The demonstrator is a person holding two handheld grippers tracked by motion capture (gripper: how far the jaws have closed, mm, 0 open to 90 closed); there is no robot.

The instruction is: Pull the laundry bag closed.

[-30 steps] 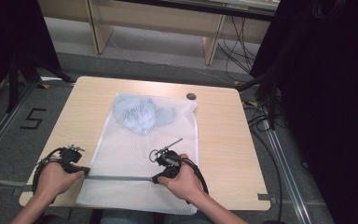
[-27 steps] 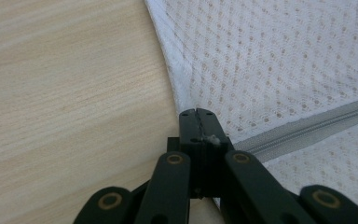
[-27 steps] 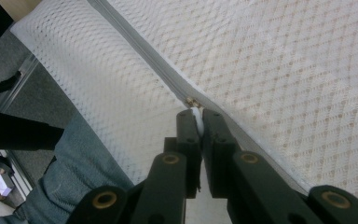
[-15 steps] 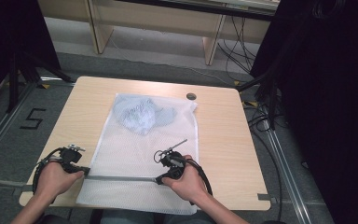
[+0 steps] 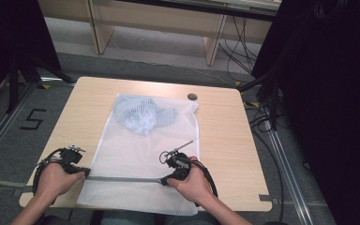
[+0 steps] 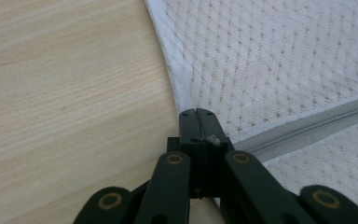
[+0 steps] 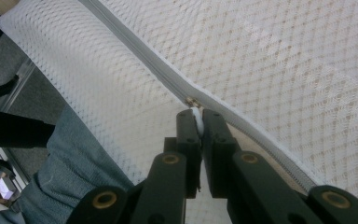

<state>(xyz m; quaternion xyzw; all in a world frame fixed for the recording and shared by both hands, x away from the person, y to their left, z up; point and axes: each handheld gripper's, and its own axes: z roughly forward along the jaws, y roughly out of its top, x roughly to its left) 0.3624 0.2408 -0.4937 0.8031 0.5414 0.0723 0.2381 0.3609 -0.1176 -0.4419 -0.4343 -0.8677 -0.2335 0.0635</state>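
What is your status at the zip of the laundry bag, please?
Left gripper shut on the white mesh laundry bag at the zip's end. Right gripper shut on the zip's small white pull tab. Nothing in the way.

floor marking [image 5: 32,120]: a dark "5" on the grey floor, left of the table's left edge, about level with the table's middle
garment print [image 5: 139,113]: faint dark lettering on the light blue cloth inside the mesh bag, at the bag's far end; too small and blurred to read
left gripper view: no text that can be read
right gripper view: no text that can be read
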